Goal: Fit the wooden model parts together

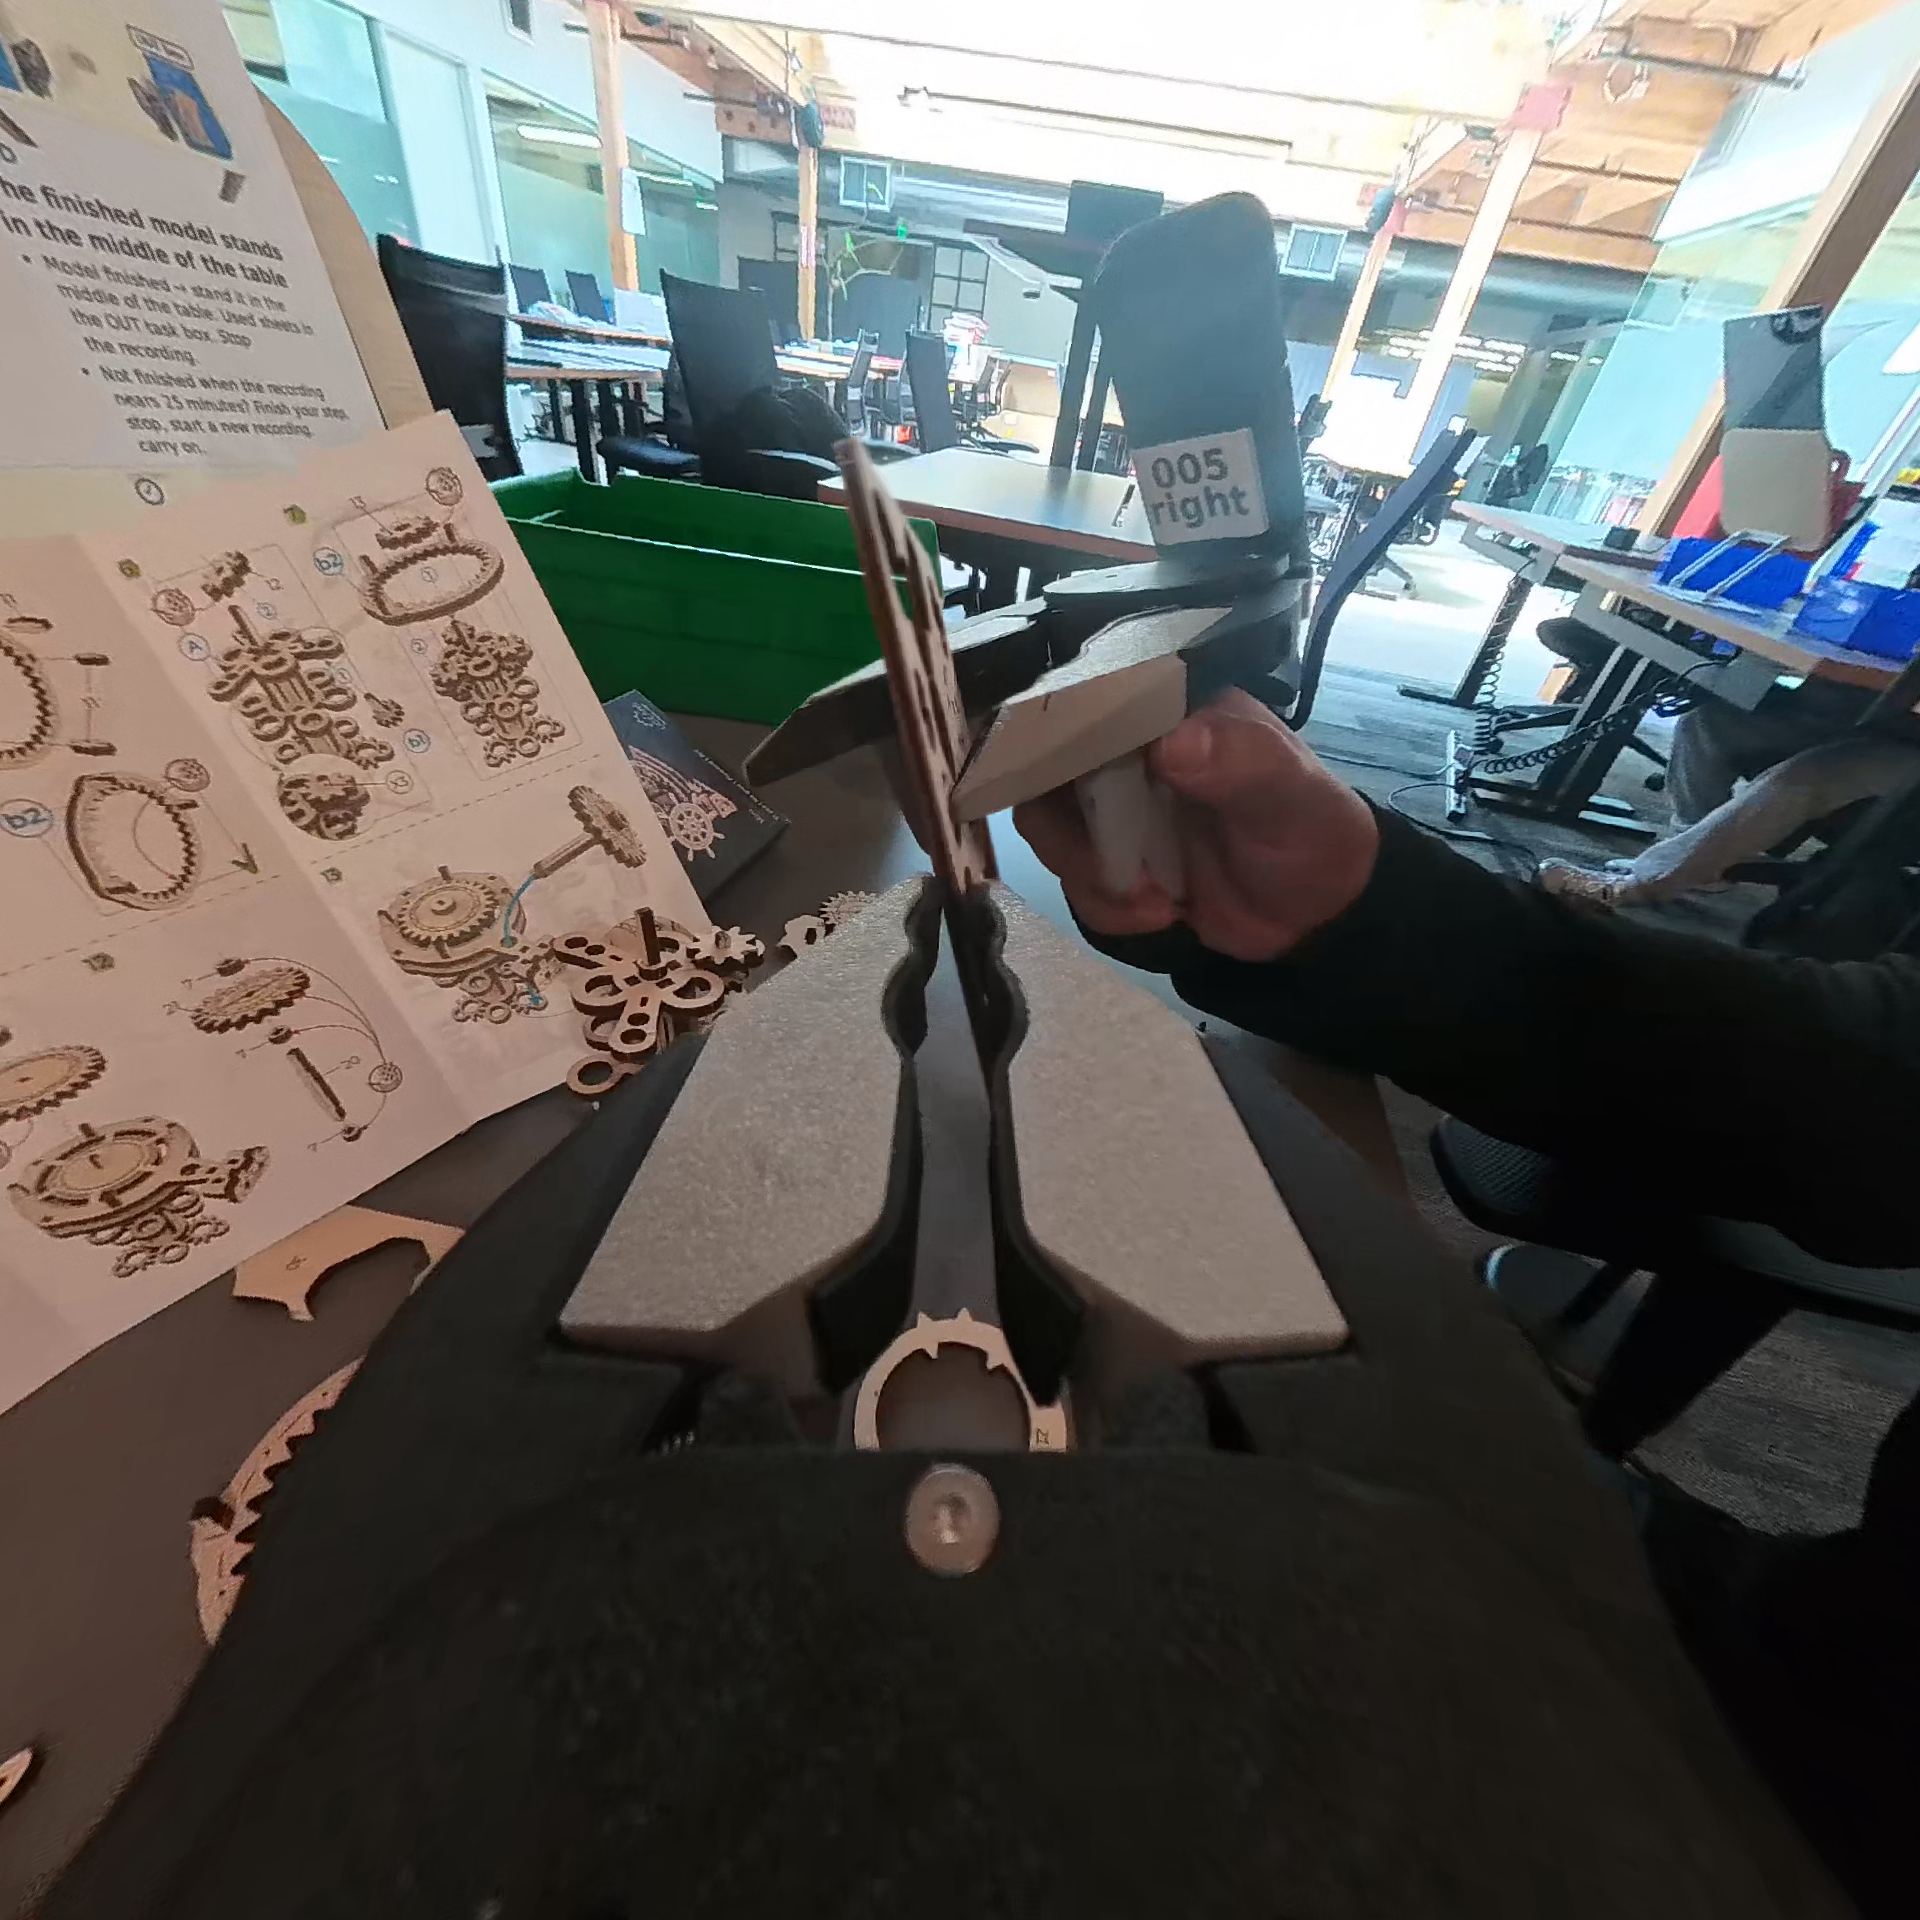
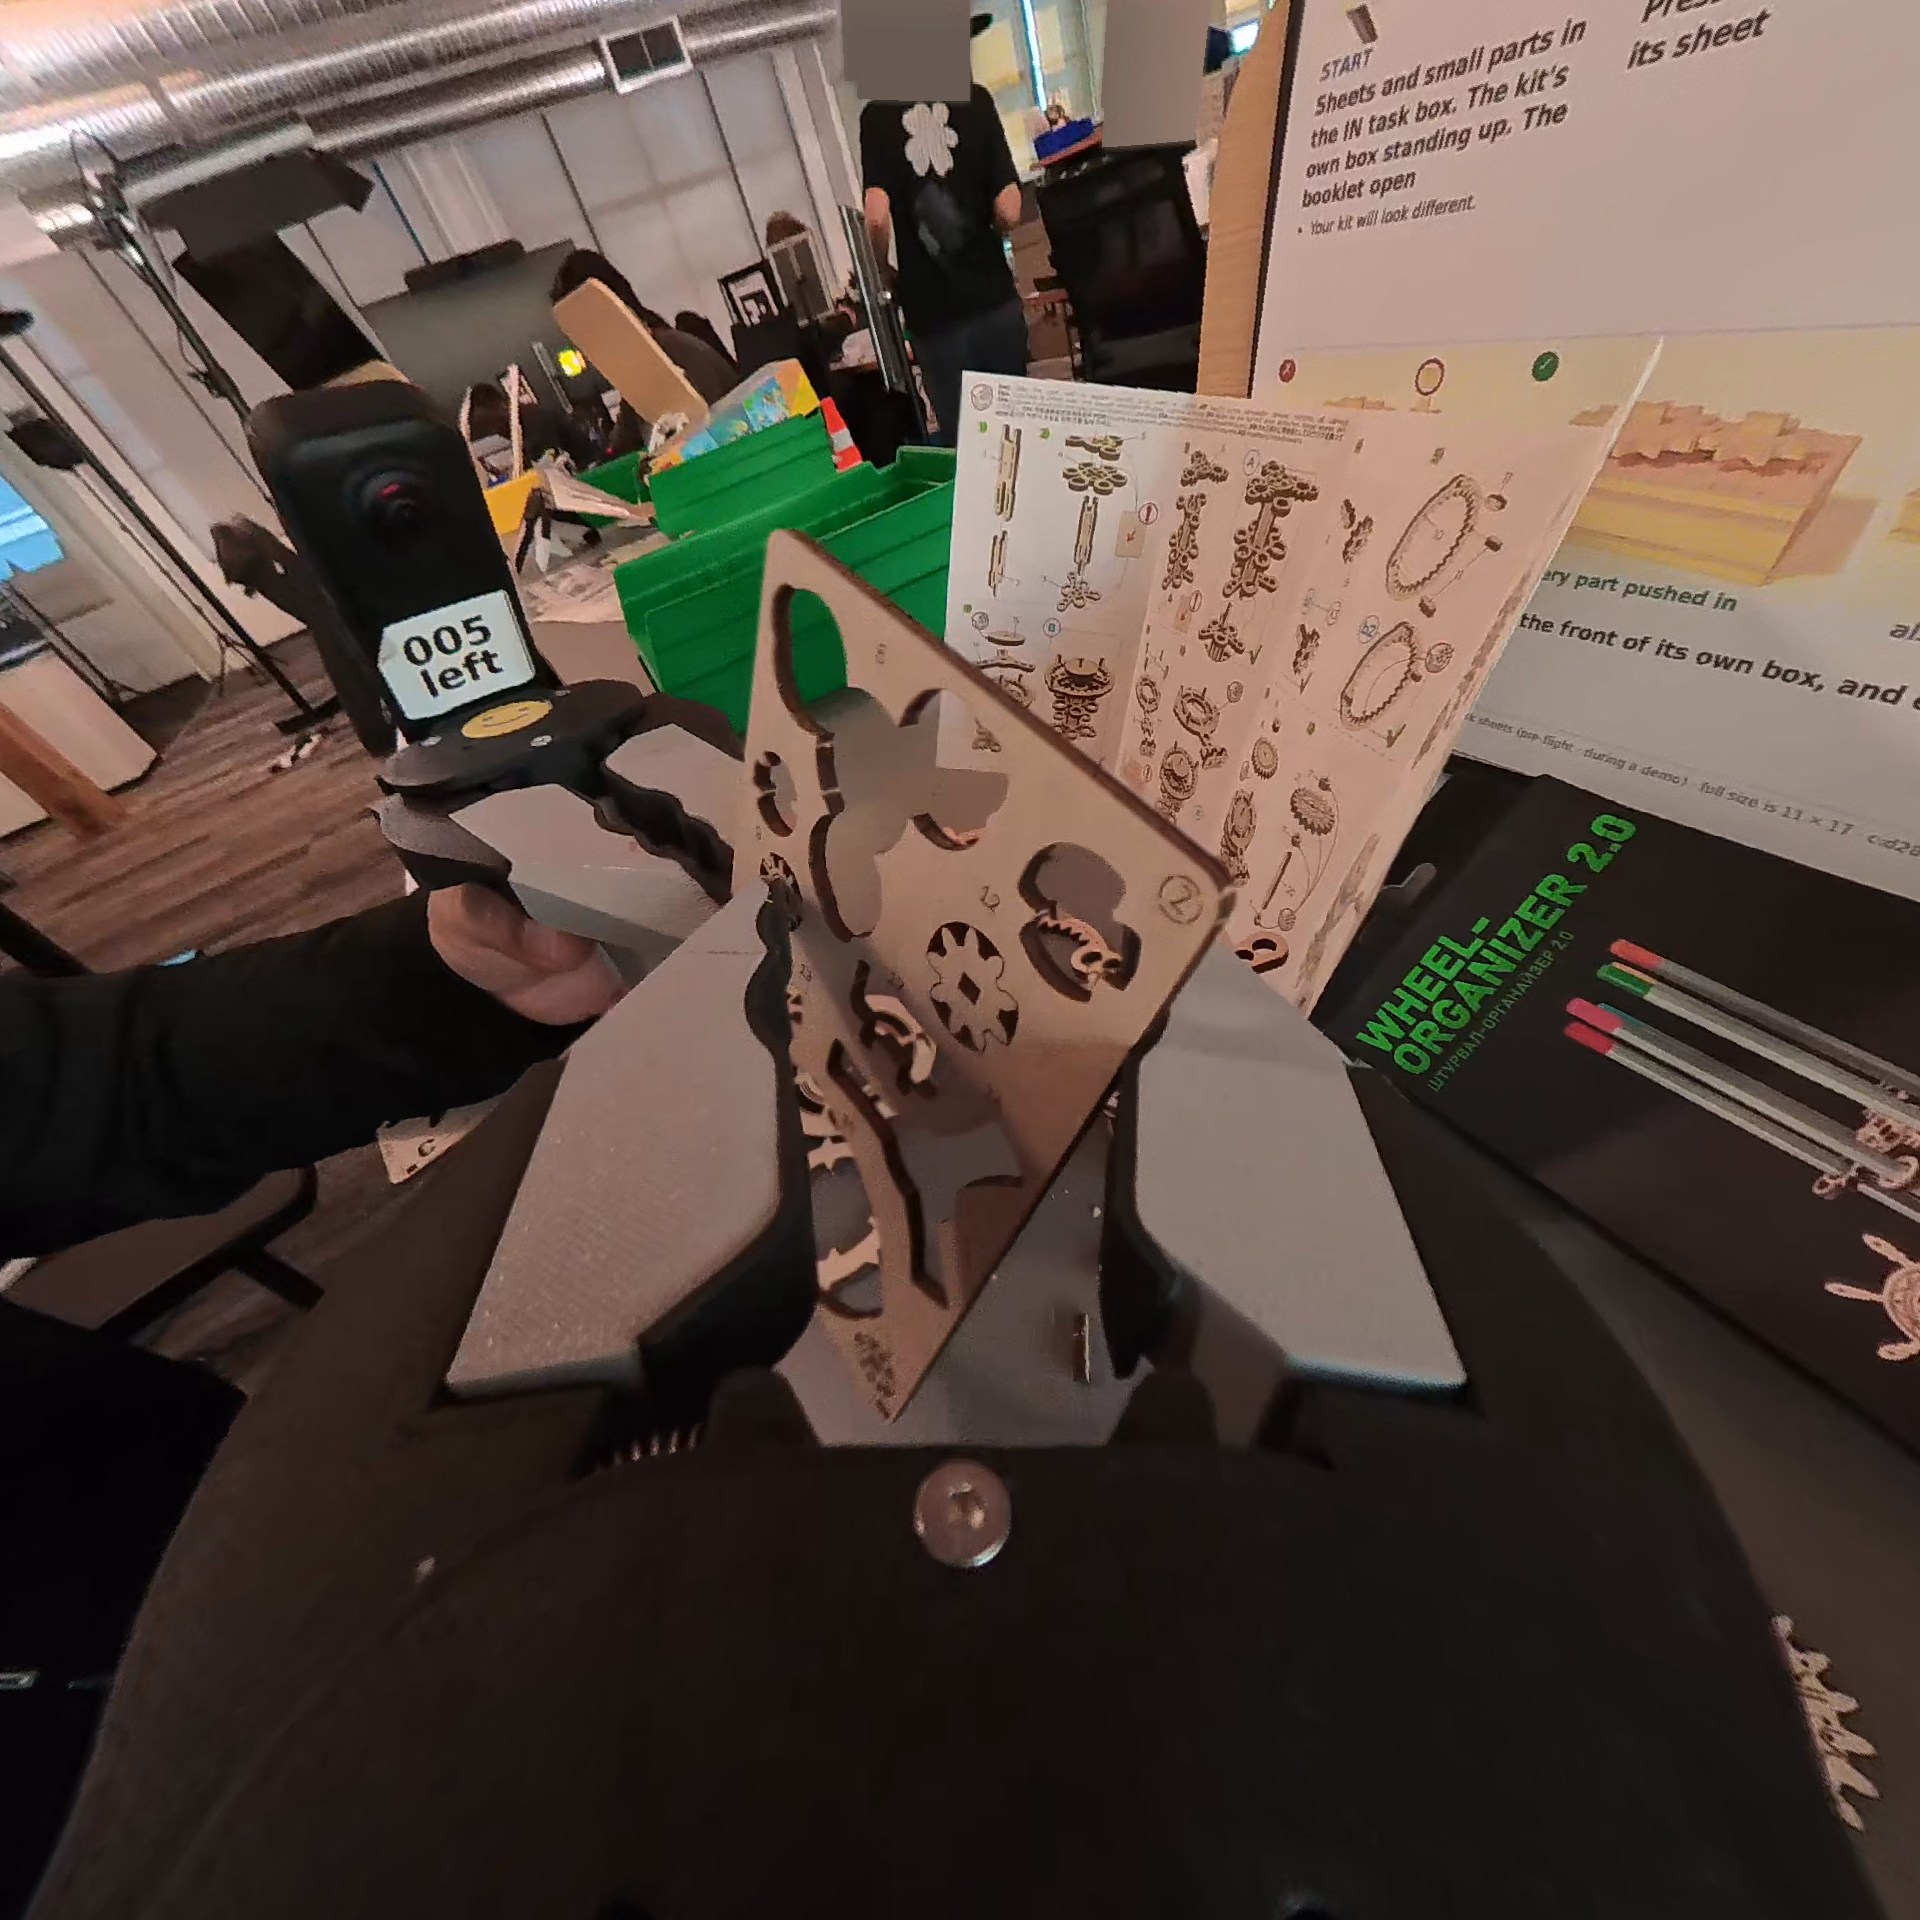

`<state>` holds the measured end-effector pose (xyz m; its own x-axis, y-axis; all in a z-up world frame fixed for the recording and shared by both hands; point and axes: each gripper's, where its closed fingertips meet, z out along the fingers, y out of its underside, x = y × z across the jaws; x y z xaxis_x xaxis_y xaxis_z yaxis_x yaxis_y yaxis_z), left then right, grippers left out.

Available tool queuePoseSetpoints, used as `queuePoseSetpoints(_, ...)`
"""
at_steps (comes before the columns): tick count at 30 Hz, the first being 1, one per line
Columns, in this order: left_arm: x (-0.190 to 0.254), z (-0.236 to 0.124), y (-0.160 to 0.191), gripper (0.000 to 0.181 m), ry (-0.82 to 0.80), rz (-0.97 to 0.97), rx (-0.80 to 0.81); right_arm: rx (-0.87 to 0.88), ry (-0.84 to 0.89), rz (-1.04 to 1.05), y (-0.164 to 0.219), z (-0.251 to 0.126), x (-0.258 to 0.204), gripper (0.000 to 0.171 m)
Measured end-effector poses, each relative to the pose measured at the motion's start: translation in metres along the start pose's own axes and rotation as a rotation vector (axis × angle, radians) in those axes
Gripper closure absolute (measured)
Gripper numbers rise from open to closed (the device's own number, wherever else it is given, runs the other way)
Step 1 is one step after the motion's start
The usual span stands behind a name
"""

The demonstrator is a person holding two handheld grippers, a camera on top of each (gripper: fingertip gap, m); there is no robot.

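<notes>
Gripping wooden sheet (image 2: 966, 935): left gripper (image 1: 951, 914); green bins (image 2: 748, 582) behind.

- The wooden sheet (image 2: 966, 935): thin plywood, pale and smooth-faced, its cut-out edges burnt dark brown.
- Left gripper (image 1: 951, 914): fingers (image 1: 790, 1132) faced in grey, finely grained matt pads, edged with matt black wavy rubber-like liners; the body is matt black, speckled plastic with a shiny metal screw.
- Right gripper (image 2: 951, 1039): the same grey textured pads and matt black body.
- Instruction booklet (image 1: 312, 831), left of frame: matt white paper, creased.
- Green bin (image 1: 686, 582): smooth, slightly glossy plastic.
- Kit box (image 2: 1662, 1039), right of frame: black card with a satin sheen.
</notes>
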<state>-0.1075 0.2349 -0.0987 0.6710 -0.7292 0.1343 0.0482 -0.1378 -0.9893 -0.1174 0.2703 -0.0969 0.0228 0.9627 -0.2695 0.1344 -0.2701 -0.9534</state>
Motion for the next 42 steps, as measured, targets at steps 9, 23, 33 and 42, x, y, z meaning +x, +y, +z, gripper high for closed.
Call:
queuePoseSetpoints(9,-0.001,-0.001,-0.001,0.179,-0.06,0.106,-0.012,0.0,-0.005,0.02,0.001,0.002,0.0,0.108)
queuePoseSetpoints(23,-0.014,0.001,0.013,0.18,-0.134,0.093,-0.088,-0.038,0.073,0.026,0.011,0.008,0.011,0.107)
queuePoseSetpoints(33,-0.008,0.001,0.004,0.181,-0.061,-0.018,-0.02,0.009,0.015,0.018,0.001,0.003,0.004,0.111)
queuePoseSetpoints(42,-0.007,0.001,0.007,0.181,-0.041,-0.049,-0.029,0.004,-0.002,0.053,0.004,0.003,0.004,0.113)
